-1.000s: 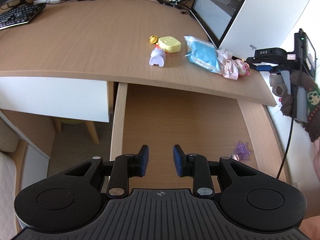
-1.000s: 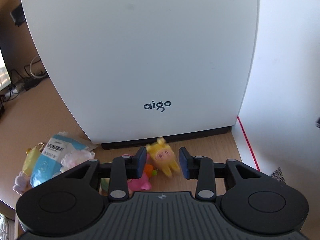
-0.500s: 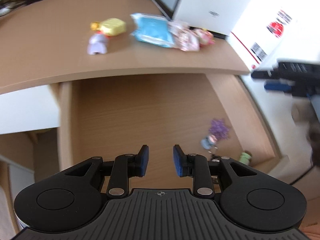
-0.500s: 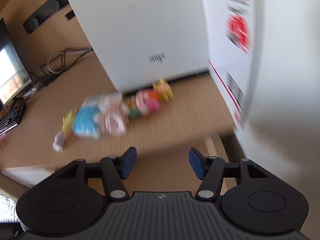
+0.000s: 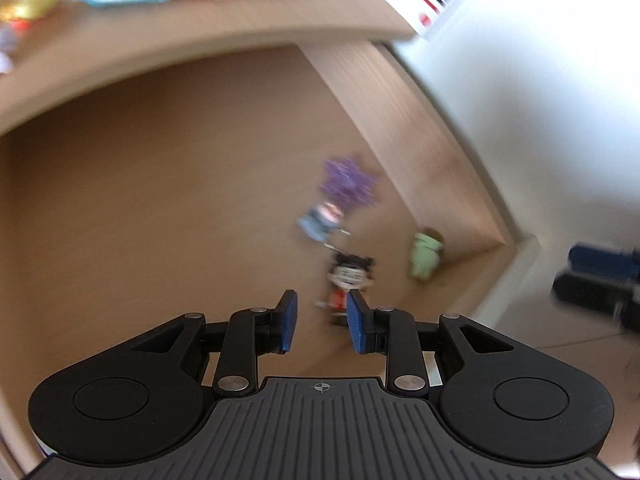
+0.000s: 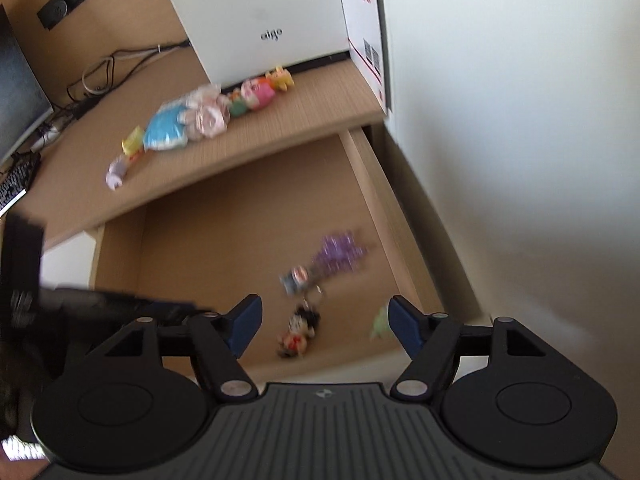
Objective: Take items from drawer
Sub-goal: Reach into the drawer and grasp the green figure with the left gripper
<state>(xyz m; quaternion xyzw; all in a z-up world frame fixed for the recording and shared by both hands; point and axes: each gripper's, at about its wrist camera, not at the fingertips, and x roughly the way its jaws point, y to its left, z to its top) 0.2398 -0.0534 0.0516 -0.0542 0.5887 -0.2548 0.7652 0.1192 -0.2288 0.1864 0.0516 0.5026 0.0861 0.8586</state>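
The wooden drawer (image 5: pixel 160 200) is pulled out under the desk top. In its right corner lie a dark-haired figure in red (image 5: pixel 350 276), a small blue figure (image 5: pixel 322 220), a purple tuft (image 5: pixel 348 182) and a green toy (image 5: pixel 426 254). My left gripper (image 5: pixel 322 322) is open with a narrow gap, its tips just short of the dark-haired figure. My right gripper (image 6: pixel 325 322) hangs wide open above the same corner, with the dark-haired figure (image 6: pixel 298 332) below the gap. Its right finger partly hides the green toy (image 6: pixel 380 322). Both views are blurred.
On the desk top (image 6: pixel 312 108), a row of toys and a blue packet (image 6: pixel 166 132) ends in a yellow toy (image 6: pixel 280 76) before a white box (image 6: pixel 260 12). A white wall (image 6: pixel 520 160) runs along the drawer's right side. Cables and a monitor lie at far left.
The right gripper has left the yellow toy by the white box, opened wider and drawn back over the drawer. The left gripper has swung down and right toward the drawer's corner items.
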